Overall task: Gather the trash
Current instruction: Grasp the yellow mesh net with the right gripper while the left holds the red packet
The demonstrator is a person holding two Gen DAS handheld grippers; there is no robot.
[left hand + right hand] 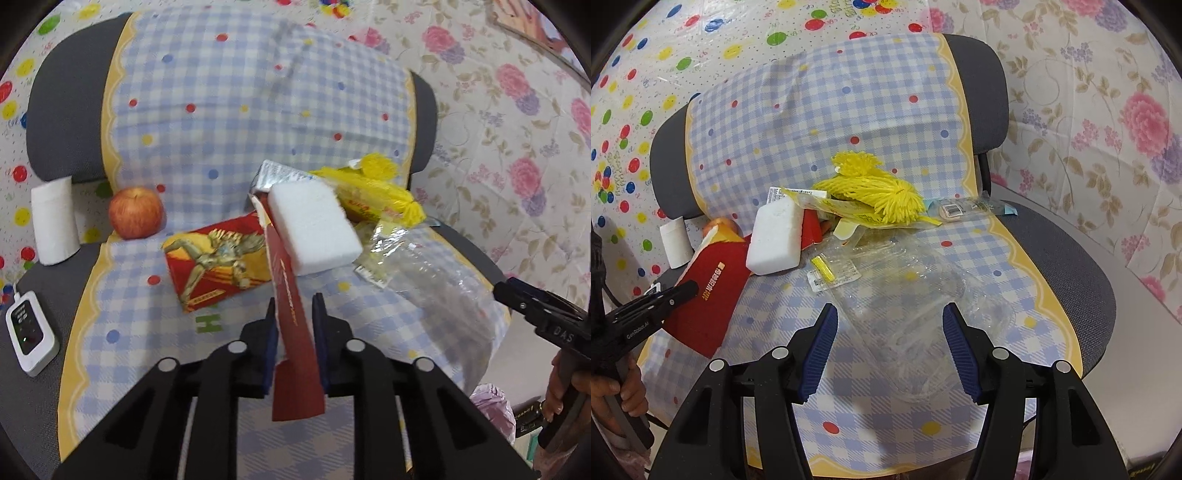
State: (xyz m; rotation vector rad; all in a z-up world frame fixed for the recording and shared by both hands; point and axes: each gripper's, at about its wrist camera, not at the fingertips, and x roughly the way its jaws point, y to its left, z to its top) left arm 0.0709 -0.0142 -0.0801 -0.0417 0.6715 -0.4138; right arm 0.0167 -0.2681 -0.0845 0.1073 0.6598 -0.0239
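The left gripper [294, 314] was clamped on a flat red cardboard wrapper [291, 306] above the checked chair seat [129, 295]. The right gripper [890, 332], fingers wide, straddled a crumpled clear plastic bag [916, 314]. Recommended: descend fully before closing, since thin film slips.

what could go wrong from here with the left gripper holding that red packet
1. The white foam block sits tilted against the red packet that the left gripper clamps; lifting the packet may tip the block off the chair.
2. The clear plastic bag lies right ahead of the open right gripper; being thin and slippery-looking, it may slide away rather than get pinched.
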